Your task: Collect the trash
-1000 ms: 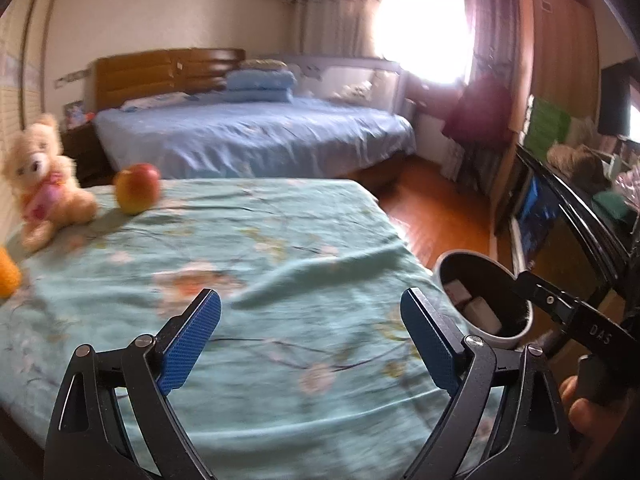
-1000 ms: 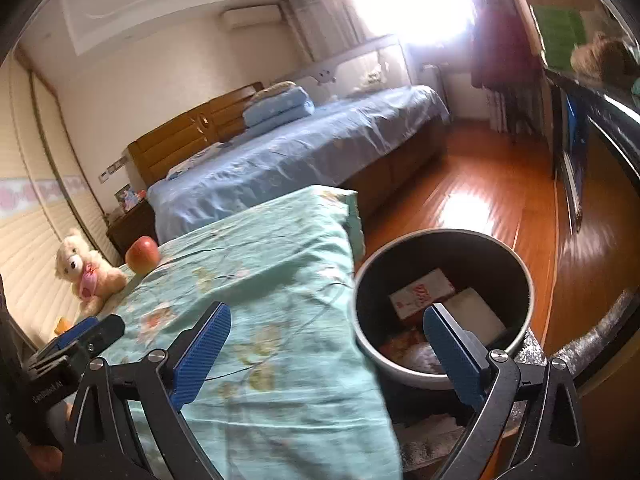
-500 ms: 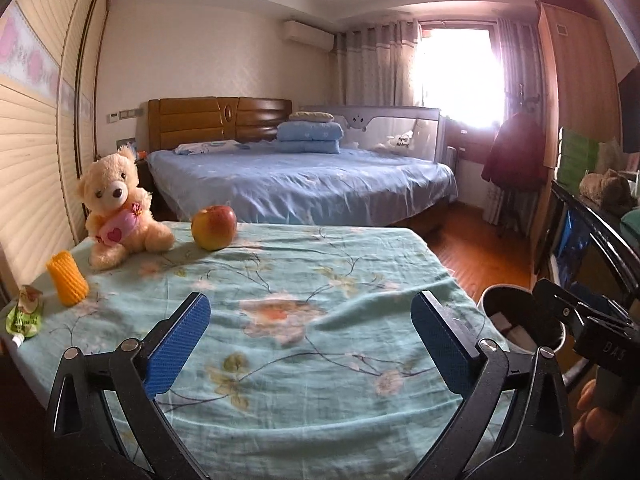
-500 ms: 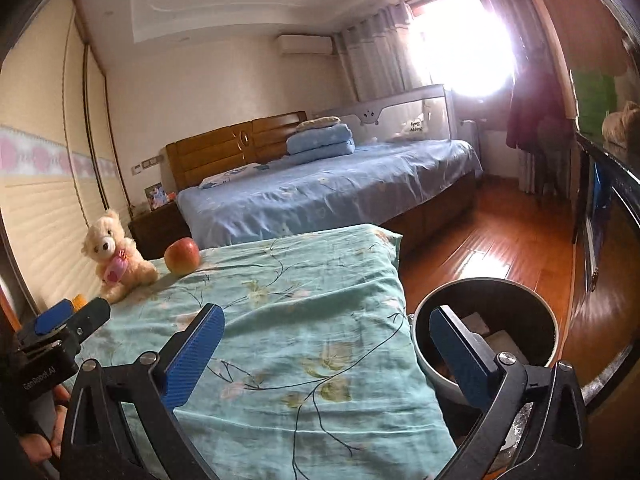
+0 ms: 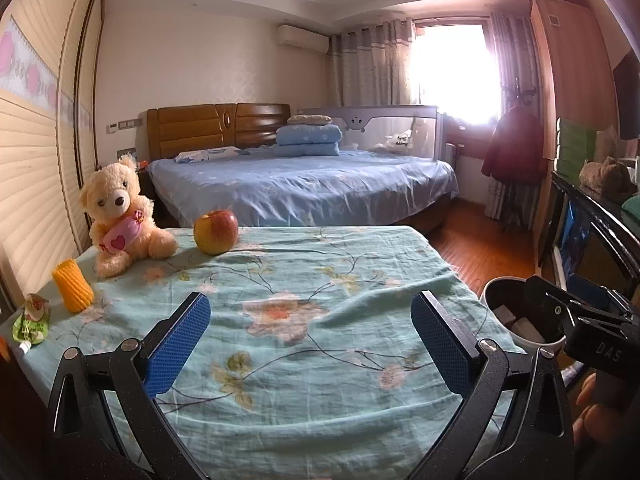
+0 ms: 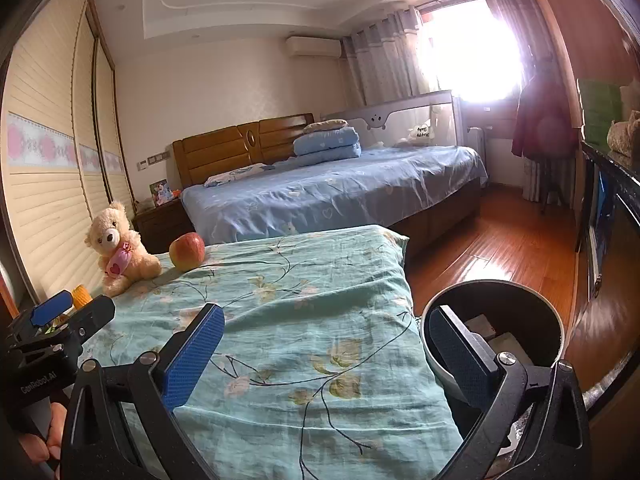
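A round bin with a dark inside stands on the floor at the right edge of the table; pale trash pieces lie in it. It also shows in the left wrist view. A green squeeze pouch lies at the table's left edge beside an orange ribbed piece. My left gripper is open and empty over the tablecloth. My right gripper is open and empty, its right finger over the bin's rim.
A teal flowered cloth covers the table. A teddy bear and an apple sit at its far left. A blue bed lies behind. Wooden floor and a dark cabinet are to the right.
Both grippers have tilted up and drawn back from the bin, so the views now take in the whole table and room. Both stay open and empty.
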`<state>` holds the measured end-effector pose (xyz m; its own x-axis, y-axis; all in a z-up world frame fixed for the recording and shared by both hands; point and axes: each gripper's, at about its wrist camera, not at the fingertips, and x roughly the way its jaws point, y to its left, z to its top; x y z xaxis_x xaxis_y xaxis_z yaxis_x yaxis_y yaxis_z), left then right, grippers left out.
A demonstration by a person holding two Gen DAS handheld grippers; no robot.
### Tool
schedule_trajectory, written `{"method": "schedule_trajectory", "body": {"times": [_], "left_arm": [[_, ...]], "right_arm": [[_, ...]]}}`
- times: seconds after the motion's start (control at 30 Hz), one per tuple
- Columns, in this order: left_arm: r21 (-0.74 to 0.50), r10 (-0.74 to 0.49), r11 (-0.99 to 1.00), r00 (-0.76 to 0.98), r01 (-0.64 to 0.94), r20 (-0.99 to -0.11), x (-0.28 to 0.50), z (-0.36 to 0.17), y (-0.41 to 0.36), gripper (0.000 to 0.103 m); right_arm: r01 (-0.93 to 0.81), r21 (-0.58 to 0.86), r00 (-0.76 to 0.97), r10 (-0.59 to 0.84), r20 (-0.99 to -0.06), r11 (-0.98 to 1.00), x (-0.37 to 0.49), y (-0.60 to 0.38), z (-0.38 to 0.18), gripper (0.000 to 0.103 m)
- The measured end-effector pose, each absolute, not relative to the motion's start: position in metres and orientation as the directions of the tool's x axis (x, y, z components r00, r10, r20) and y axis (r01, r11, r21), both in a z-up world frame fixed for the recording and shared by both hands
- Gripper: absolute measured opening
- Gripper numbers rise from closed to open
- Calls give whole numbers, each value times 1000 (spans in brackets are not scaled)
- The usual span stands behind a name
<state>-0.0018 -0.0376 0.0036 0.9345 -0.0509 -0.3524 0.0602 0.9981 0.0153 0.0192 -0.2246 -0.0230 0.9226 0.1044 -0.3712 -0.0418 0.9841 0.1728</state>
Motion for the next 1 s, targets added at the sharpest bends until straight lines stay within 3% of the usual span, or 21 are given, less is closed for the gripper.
{"method": "schedule_trajectory", "body": {"times": [1.0], "left_arm": [[10,-47,998,929,55,-367,-2,1,-39,103]], "right_arm": [[-53,183,914,122,-388,982,16,-227,-22,103]]}}
